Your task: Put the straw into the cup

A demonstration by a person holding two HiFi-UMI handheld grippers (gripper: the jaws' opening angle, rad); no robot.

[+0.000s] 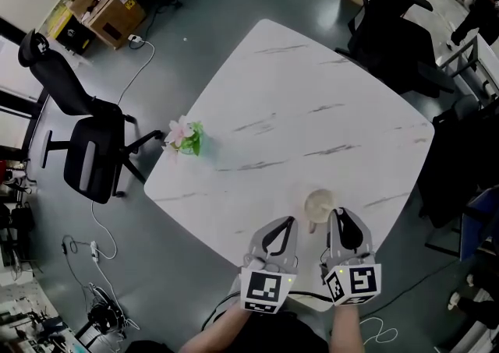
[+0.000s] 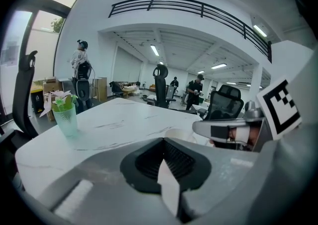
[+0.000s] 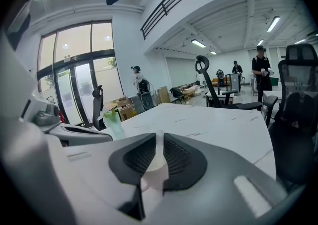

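A pale translucent cup [image 1: 317, 206] stands near the front edge of the white marble table [image 1: 312, 110]. My right gripper [image 1: 337, 213] reaches its right side. In the right gripper view the right gripper [image 3: 158, 138] is shut on the cup [image 3: 153, 170], with the cup's wall between the ribbed pads. My left gripper [image 1: 289, 222] sits just left of the cup. In the left gripper view the left gripper [image 2: 164, 145] is shut on a thin white straw [image 2: 168, 187]. The cup's rim [image 2: 181, 133] shows just beyond the jaws, with the right gripper [image 2: 233, 130] behind it.
A small green cup of pink flowers [image 1: 185, 137] stands at the table's left edge, also seen as the green cup [image 2: 65, 117] and the green cup [image 3: 114, 122]. Black office chairs [image 1: 86, 129] stand around the table. Cardboard boxes [image 1: 105, 8] and cables lie on the floor. People stand far off.
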